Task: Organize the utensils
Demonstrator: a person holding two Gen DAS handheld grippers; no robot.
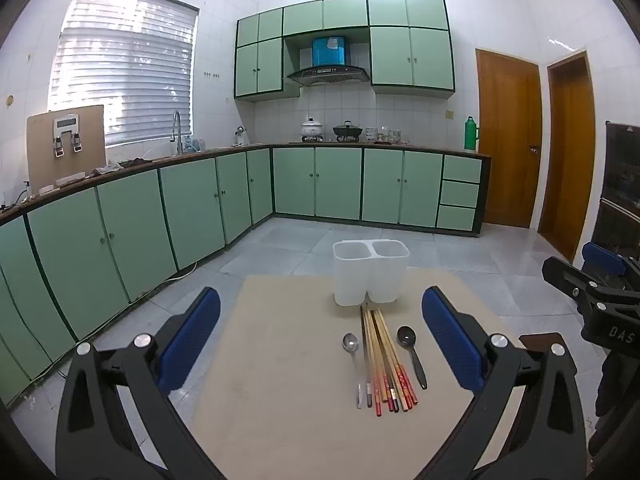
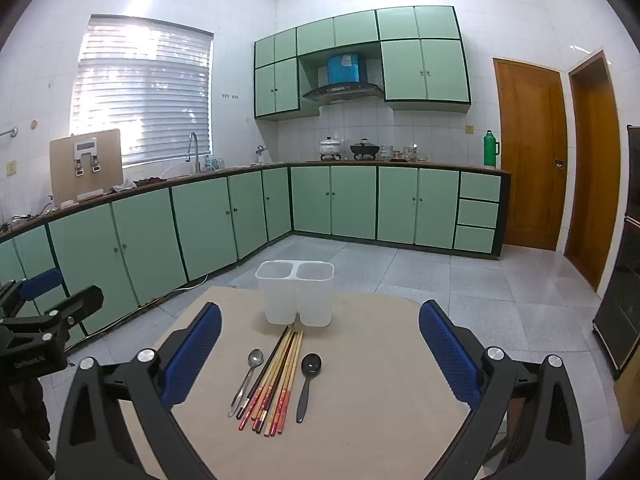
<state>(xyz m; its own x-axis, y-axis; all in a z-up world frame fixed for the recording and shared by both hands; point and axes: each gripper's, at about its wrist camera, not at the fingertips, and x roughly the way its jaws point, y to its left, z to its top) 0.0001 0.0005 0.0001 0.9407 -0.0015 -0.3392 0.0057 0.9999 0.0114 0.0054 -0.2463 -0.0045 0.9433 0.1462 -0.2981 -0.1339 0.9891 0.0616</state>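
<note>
A white two-compartment utensil holder (image 1: 370, 272) (image 2: 296, 292) stands empty at the far side of a beige tabletop (image 1: 280, 400) (image 2: 380, 400). In front of it lie a metal spoon (image 1: 351, 346) (image 2: 250, 376), a bundle of several chopsticks (image 1: 384, 364) (image 2: 280, 380) and a black spoon (image 1: 410, 350) (image 2: 308, 380). My left gripper (image 1: 320, 340) hovers open above the table's near side, nothing between its blue pads. My right gripper (image 2: 320, 352) is open too, also with nothing held. Each gripper shows at the edge of the other's view.
Green kitchen cabinets (image 1: 200, 200) line the left and back walls beyond a tiled floor (image 1: 460, 264). Two wooden doors (image 1: 508, 140) stand at the right, and a dark cabinet (image 2: 624, 260) stands near the table's right side.
</note>
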